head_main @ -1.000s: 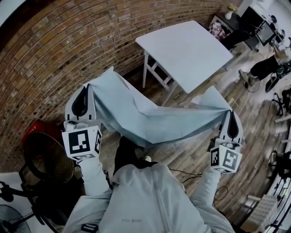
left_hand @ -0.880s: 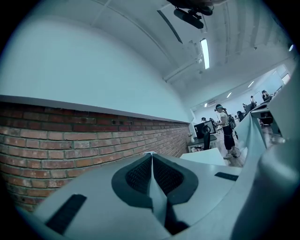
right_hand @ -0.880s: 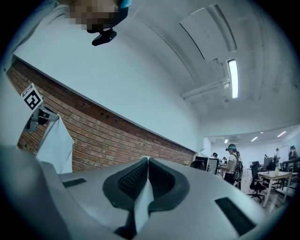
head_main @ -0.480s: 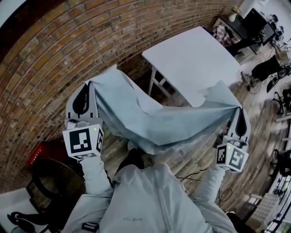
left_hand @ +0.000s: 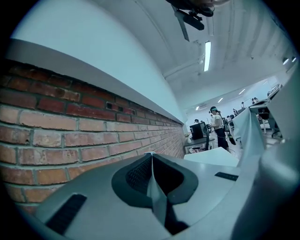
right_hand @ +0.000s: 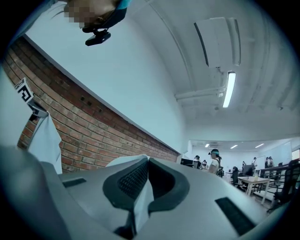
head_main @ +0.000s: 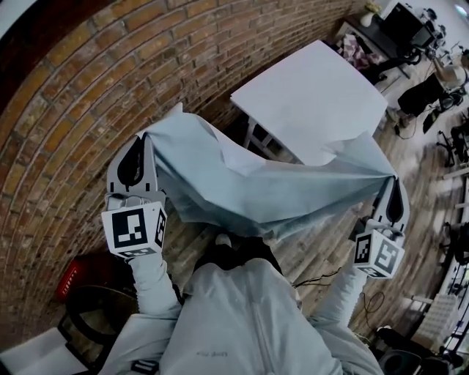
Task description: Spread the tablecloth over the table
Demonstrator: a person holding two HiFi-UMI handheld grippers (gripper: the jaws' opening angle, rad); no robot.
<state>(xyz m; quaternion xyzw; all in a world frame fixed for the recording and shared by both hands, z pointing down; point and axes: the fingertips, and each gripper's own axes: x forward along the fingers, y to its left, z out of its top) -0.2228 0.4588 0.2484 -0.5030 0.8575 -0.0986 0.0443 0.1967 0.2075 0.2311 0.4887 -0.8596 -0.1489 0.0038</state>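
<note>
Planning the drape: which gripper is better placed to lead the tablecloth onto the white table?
The right gripper, probably: shut on the tablecloth, it hangs beside the near corner of the table, while the left gripper, also shut on it, is off by the brick wall.

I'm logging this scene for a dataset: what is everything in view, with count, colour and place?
tablecloth: one, pale blue, hanging stretched between both grippers
table: one, white, bare top, ahead by the wall
brick wall: one, red-brown, along the left
wooden floor: brown planks, underneath
red container: one, on the floor, lower left
desk with monitors: dark, far upper right
left gripper: grey, jaws shut on a tablecloth edge
right gripper: grey, jaws shut on the other end
jacket: pale grey, bottom centre
</note>
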